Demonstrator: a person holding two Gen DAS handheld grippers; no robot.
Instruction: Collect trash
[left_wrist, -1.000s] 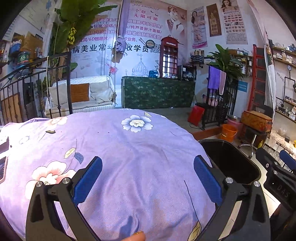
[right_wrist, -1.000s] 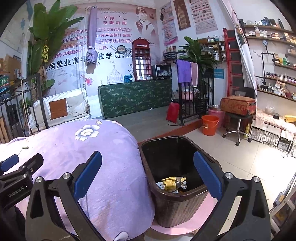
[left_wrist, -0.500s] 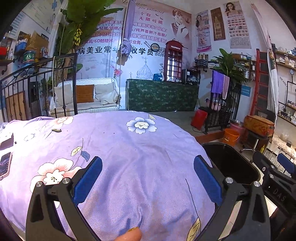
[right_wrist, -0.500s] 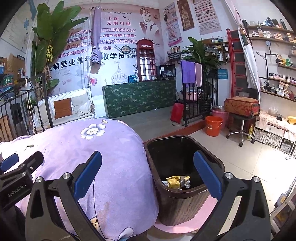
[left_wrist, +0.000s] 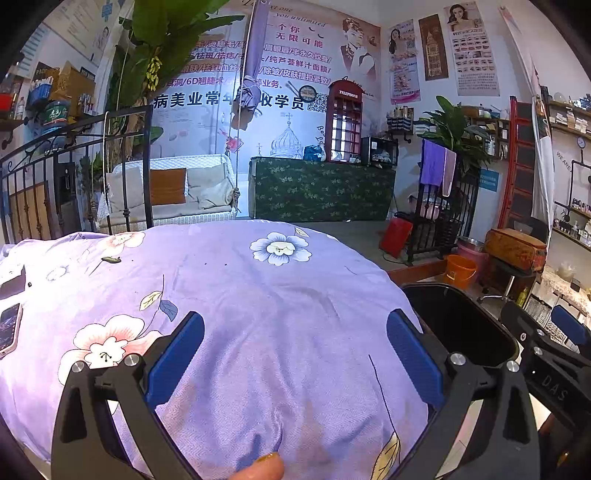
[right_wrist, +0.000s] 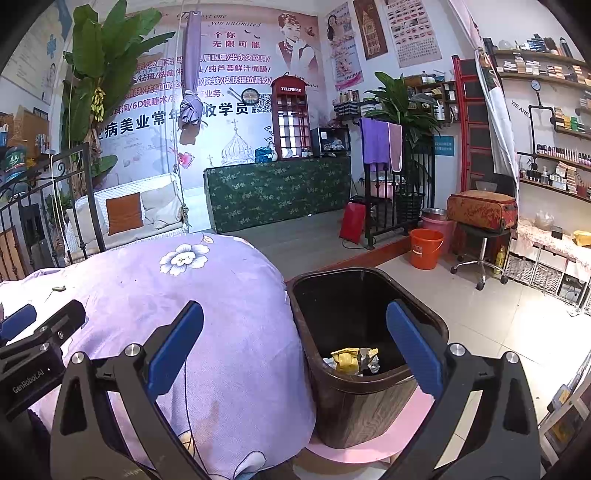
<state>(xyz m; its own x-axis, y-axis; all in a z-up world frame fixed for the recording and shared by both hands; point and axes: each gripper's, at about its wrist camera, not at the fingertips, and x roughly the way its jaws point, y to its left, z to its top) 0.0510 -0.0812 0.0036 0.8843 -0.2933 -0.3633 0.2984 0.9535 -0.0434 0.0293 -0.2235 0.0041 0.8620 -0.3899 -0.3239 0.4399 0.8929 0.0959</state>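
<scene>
A dark brown trash bin (right_wrist: 369, 391) stands on a pink stool beside the bed; it holds a crumpled yellow and silver wrapper (right_wrist: 352, 361). The bin's rim also shows in the left wrist view (left_wrist: 461, 295). A small dark green scrap (left_wrist: 110, 259) lies far back on the purple floral bedspread (left_wrist: 258, 314), also seen in the right wrist view (right_wrist: 59, 288). My left gripper (left_wrist: 295, 354) is open and empty over the bedspread. My right gripper (right_wrist: 295, 347) is open and empty, above the bed's edge and the bin.
Two phones (left_wrist: 9, 326) lie at the bed's left edge. A black iron bed frame (left_wrist: 74, 177) stands behind. An orange bucket (right_wrist: 424, 248), a stool with a case (right_wrist: 480, 214) and shelves (right_wrist: 554, 155) stand to the right on the tiled floor.
Both grippers have pulled back and risen slightly; more of the bedspread, the phones and the bin's front show now. Both stay open and empty.
</scene>
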